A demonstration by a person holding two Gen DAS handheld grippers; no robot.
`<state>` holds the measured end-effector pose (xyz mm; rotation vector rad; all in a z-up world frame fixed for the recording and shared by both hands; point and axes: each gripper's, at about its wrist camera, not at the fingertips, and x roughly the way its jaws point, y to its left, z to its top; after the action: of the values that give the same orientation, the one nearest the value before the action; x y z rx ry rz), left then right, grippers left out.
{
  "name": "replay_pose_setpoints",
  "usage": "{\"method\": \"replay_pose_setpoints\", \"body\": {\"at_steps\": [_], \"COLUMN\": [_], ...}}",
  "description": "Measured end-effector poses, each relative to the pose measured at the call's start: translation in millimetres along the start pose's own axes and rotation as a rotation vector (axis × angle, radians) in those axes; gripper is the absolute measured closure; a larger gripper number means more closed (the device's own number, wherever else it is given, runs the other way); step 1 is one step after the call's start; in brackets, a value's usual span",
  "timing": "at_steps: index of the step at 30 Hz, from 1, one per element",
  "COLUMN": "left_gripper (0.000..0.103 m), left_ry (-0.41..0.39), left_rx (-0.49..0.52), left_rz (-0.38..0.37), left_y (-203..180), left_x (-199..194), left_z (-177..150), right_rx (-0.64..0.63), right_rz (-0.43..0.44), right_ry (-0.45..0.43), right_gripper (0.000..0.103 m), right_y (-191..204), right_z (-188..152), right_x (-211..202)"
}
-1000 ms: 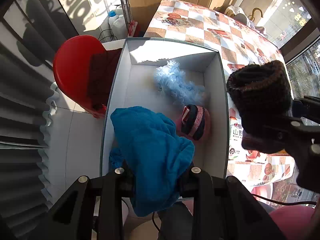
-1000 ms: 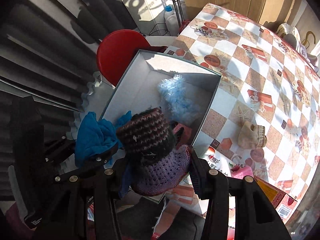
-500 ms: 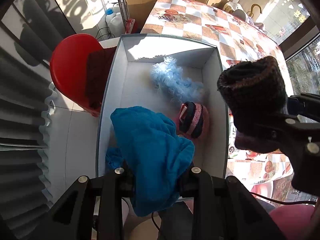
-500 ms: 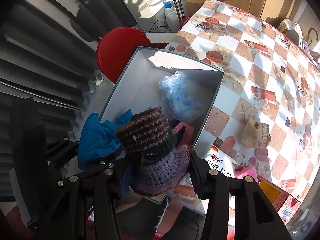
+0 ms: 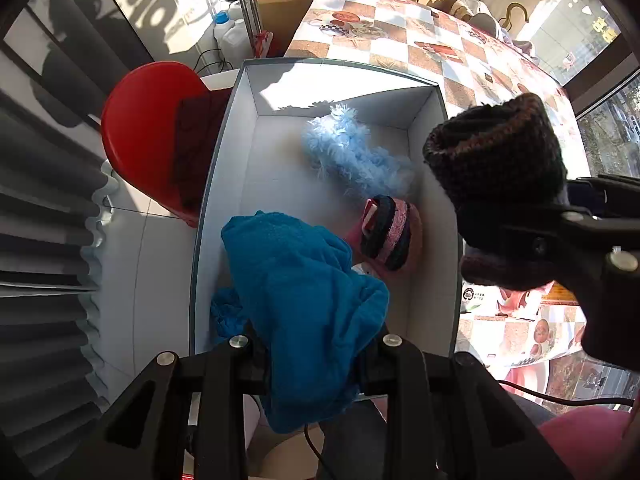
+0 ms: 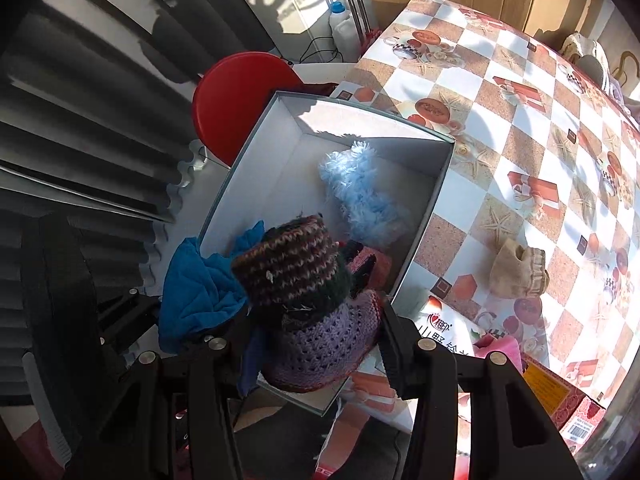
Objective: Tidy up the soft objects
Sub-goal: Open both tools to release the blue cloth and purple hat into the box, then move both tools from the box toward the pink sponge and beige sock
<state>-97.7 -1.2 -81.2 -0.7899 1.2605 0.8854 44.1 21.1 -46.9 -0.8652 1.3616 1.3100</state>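
Note:
My left gripper (image 5: 316, 354) is shut on a blue cloth (image 5: 304, 292) and holds it over the near end of a white box (image 5: 224, 184). My right gripper (image 6: 316, 344) is shut on a dark striped and purple knitted hat (image 6: 296, 276), held above the box's near right corner; the hat also shows in the left wrist view (image 5: 500, 168). In the box lie a fluffy light blue piece (image 5: 352, 152) and a pink and black knitted piece (image 5: 390, 232). A beige knitted item (image 6: 518, 268) lies on the checkered table right of the box.
A red stool (image 5: 140, 128) with a dark cloth stands left of the box. The checkered tablecloth (image 6: 520, 140) stretches away to the right. Printed packets and a pink item (image 6: 500, 348) lie at the table's near edge. Grey blinds (image 6: 80, 120) are on the left.
Both grippers have drawn slightly back and up from the box, still holding their items. The box contents have not moved.

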Motion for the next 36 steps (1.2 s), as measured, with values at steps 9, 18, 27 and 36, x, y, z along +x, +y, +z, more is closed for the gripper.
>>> {"method": "replay_pose_setpoints", "body": {"at_steps": [9, 18, 27, 36], "left_gripper": [0.071, 0.017, 0.013, 0.013], "left_ry": [0.003, -0.057, -0.119, -0.072], "left_rx": [0.001, -0.007, 0.027, 0.21], "left_rz": [0.005, -0.065, -0.155, -0.198], "left_y": [0, -1, -17, -90], "left_x": [1, -6, -23, -12], "left_z": [1, 2, 20, 43], "right_rx": [-0.005, 0.022, 0.19, 0.227], "right_rz": [0.002, 0.05, 0.057, -0.142], "right_ry": [-0.001, 0.005, 0.012, 0.121], "right_gripper": [0.052, 0.02, 0.001, 0.001], "right_y": [2, -4, -75, -180], "right_z": [2, 13, 12, -6], "right_x": [2, 6, -31, -74]}}
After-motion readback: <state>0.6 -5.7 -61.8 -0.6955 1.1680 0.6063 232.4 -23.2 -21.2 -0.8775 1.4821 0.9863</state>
